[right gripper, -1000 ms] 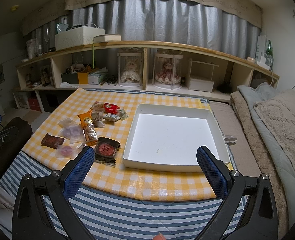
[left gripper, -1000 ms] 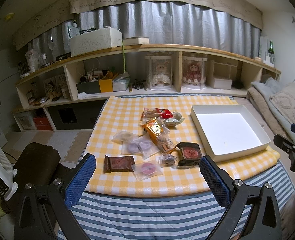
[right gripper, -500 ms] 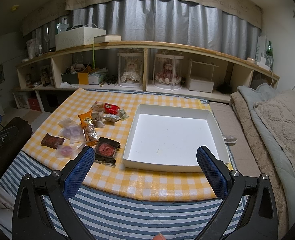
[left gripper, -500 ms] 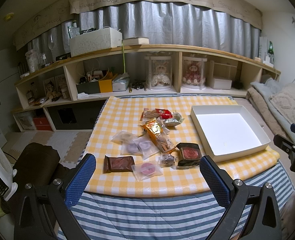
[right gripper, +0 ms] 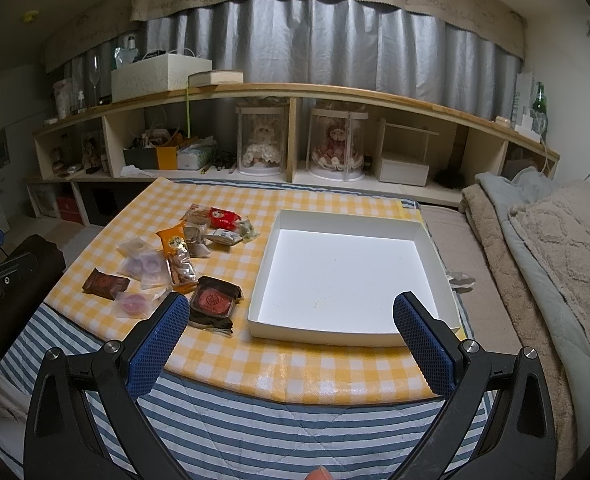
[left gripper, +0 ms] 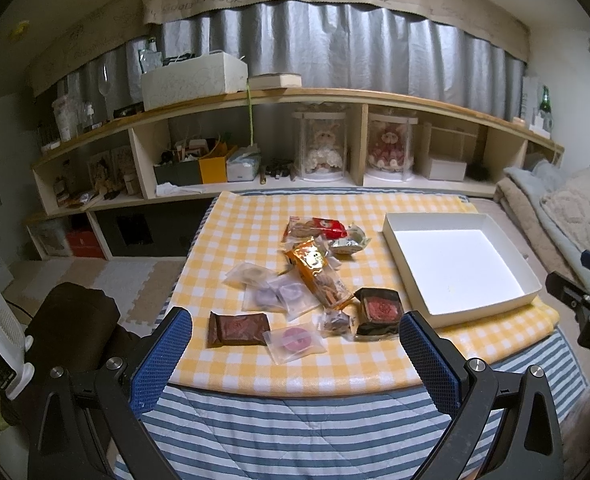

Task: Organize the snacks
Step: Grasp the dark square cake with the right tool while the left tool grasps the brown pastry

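Both the left tool and the right tool hang wide apart and hold nothing, short of the table. The snacks lie heaped left of the white box; the orange packet runs lengthwise away from the near edge.

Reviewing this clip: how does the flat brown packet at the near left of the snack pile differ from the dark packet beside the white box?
The flat brown packet is thin, lies level and is wider than it is deep; the dark packet is thicker, squarer and crinkled at its edges. The brown one lies apart from the white box; the dark one lies right beside it. Both show a reddish middle and rest on the checked cloth.
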`<state>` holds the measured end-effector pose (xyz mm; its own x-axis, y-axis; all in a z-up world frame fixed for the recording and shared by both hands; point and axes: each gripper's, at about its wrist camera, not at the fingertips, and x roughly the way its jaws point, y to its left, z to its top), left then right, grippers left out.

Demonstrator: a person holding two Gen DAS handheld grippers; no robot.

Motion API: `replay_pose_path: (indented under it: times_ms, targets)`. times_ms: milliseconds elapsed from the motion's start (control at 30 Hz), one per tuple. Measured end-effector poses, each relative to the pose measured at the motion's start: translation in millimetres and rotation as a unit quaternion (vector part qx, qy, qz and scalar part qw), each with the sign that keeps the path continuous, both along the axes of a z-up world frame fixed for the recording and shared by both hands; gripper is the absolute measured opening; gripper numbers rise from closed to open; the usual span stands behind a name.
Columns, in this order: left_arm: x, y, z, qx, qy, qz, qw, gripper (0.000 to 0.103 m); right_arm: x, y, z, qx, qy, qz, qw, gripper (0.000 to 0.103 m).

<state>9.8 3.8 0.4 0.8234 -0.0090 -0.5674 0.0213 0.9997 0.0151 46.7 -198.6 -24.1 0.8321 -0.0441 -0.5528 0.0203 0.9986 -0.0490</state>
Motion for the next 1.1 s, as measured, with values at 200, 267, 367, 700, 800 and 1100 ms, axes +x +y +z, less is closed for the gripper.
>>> replay_pose_path:
  times_ms: [200,267,367,700,800,1100]
  targets:
    - [30.8,-1.1,28.9,-0.001,0.008,0.009,0.9999,0.103,23.0,6.5,6.0,0.01,0.005,0.004,1.0,0.103]
    - [44.3,3.6,30.1,-0.002,0.011,0.013,0.9999,0.103,36.1,11.4,9.2,0.018,0.009,0.013,1.0,0.103]
    - [73.0,12.2,33.4,-0.013,0.027,0.023,0.9993,0.103,58.7,20.2,11.2,0.035,0.026,0.03,0.999,0.103]
    - [173.3,55.5,3.0,-0.052,0.116,0.048,0.9907,0.103,154.8,37.1,-31.3,0.152,0.164,0.065,0.973,0.103]
    - [203.2,73.2,-18.3,-0.076,0.152,0.063,0.9835,0.102,178.4,39.9,-56.2,0.196,0.213,0.064,0.955,0.092]
    - [278.2,116.1,-81.9,-0.108,0.227,0.118,0.9607,0.101,222.6,47.3,-129.1,0.254,0.33,0.035,0.909,0.074]
